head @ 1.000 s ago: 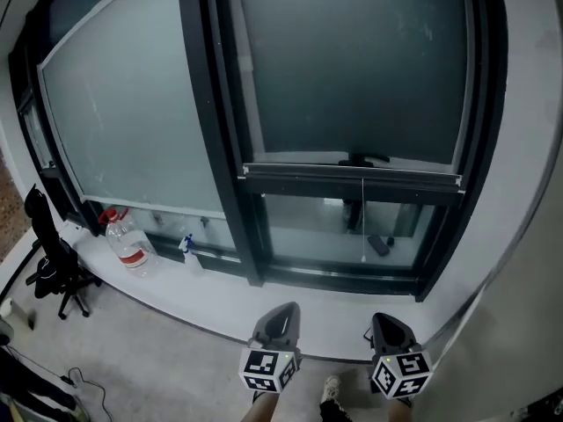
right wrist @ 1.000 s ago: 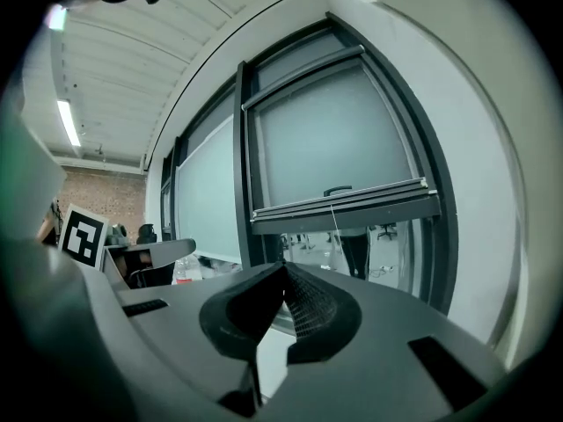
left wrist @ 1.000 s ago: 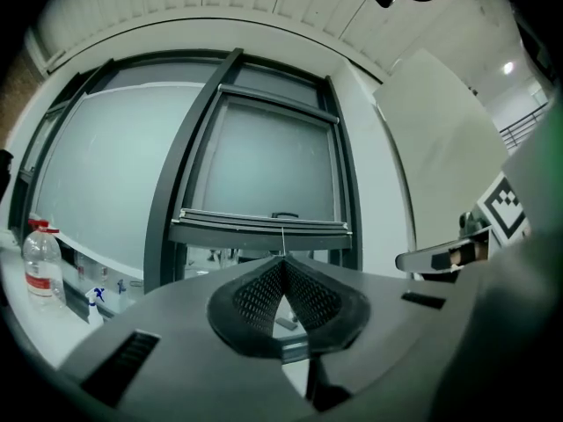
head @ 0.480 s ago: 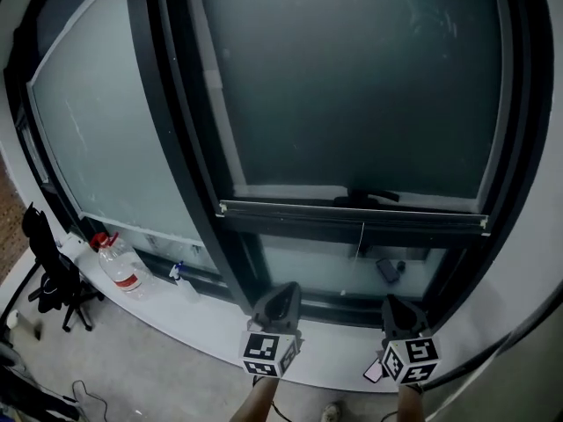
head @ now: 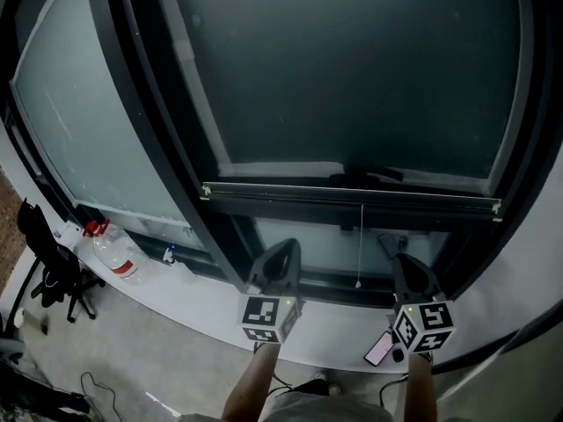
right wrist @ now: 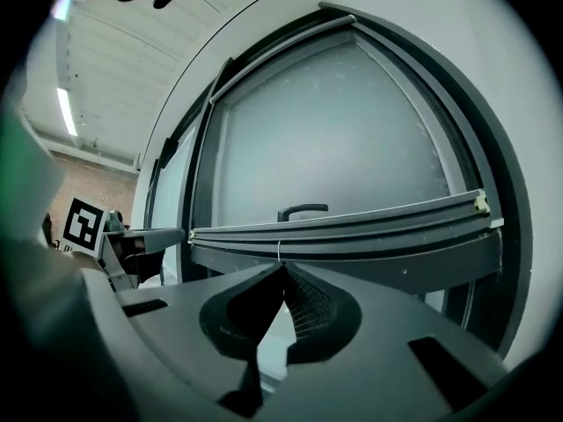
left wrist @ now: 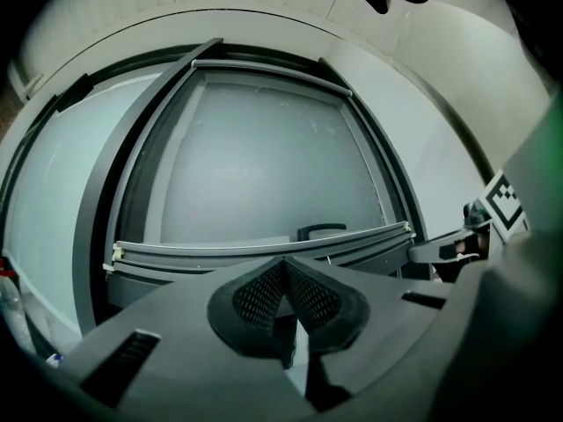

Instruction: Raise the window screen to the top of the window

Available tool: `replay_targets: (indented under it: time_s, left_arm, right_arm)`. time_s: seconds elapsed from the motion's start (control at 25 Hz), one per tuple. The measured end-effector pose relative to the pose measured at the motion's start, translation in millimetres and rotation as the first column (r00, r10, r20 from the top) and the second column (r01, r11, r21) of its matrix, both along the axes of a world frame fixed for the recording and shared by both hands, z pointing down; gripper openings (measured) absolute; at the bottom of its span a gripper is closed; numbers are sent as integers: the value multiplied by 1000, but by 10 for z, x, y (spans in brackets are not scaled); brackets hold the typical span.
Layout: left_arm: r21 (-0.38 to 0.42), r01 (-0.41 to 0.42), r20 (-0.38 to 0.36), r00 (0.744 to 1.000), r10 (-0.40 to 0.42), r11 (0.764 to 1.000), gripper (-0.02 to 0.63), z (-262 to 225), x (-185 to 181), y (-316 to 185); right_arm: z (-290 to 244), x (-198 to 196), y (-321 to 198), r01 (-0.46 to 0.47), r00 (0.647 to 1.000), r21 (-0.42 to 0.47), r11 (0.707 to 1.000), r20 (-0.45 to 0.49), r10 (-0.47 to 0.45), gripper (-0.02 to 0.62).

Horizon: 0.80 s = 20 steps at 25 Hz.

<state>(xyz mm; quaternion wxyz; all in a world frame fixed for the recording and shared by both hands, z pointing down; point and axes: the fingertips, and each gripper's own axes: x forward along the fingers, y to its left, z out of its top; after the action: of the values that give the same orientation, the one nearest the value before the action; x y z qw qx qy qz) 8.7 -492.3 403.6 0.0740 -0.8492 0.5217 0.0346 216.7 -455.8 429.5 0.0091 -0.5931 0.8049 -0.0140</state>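
Both arms reached forward and up toward the window, forearms entering from the bottom edge of the head view. The left gripper point(head: 283, 251) and the right gripper point(head: 388, 241) pointed at the lower window frame point(head: 325, 280), side by side, each below the screen's bottom bar point(head: 352, 199) and apart from it. The left gripper's fingers point(left wrist: 259, 293) were closed tip to tip with nothing between them; the right gripper's fingers point(right wrist: 312, 310) were likewise pressed together and empty.

The window screen point(head: 352, 77) appeared as a dark mesh panel covering the upper part of the opening. Its bottom bar ran level across the window, low down, with a strip of uncovered glass point(head: 308, 244) beneath. A small dark handle point(head: 365, 176) sat just above the bar, and a thin pull cord point(head: 361, 244) hung straight down from it between the 2 grippers, touching neither.

A phone point(head: 380, 348) lay on the windowsill point(head: 193, 323) beside the right gripper; a water bottle point(head: 110, 253) and a spray bottle point(head: 169, 255) stood at the left.

Compared with 1 s earlier, both grippers had risen from over the sill to overlap the lower frame, and the window filled more of the view. The bar kept about the same height on the window.
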Motion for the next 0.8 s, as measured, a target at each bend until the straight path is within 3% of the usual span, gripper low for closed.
replay_targets:
  time_s: [0.12,0.16,0.2,0.28,0.32,0.4,0.48,0.56,0.6,0.72,0.8]
  left_arm:
    - [16,-11,21,1000,10,1000,2,-49,42,-150]
    - [30,-9,62,998,7,1000,2,-67,59,-199]
    - [47,-6,136,991,0,999,2,-72,88,-253]
    - [80,-11,339,941,-17,997,2,-28,172,-365]
    - [89,-27,414,910,-12,996,2,-14,219,-411]
    - [91,-82,470,882,30,992,3,-54,302,-473]
    - [87,-124,527,848,60,988,7,-85,367,-554]
    - [81,-149,657,752,60,986,55,-47,420,-681]
    - [72,-162,721,690,61,984,88,-15,429,-746]
    - [23,-193,858,508,80,981,95,119,356,-923]
    - [-8,-194,914,397,86,981,95,197,272,-1020]
  right_arm:
    - [-86,-4,-126,-4,1000,19,1000,-17,4,4]
    - [-119,-17,-172,-1,999,25,1000,-38,2,3]
    - [-153,-36,-226,5,997,29,1000,-77,-2,3]
    - [-211,-80,-349,12,979,28,1000,-203,-6,4]
    - [-239,-97,-415,8,959,27,1000,-284,0,4]
    - [-307,-128,-555,-12,887,36,999,-461,28,5]
    - [-375,-152,-693,-28,771,66,997,-634,64,5]
    - [-385,-182,-818,-9,628,70,998,-776,60,6]
    - [-363,-199,-870,13,554,53,998,-832,37,5]
    - [-221,-204,-984,83,331,-46,996,-941,-71,5]
    - [-128,-149,-1026,91,229,-127,988,-963,-145,6]
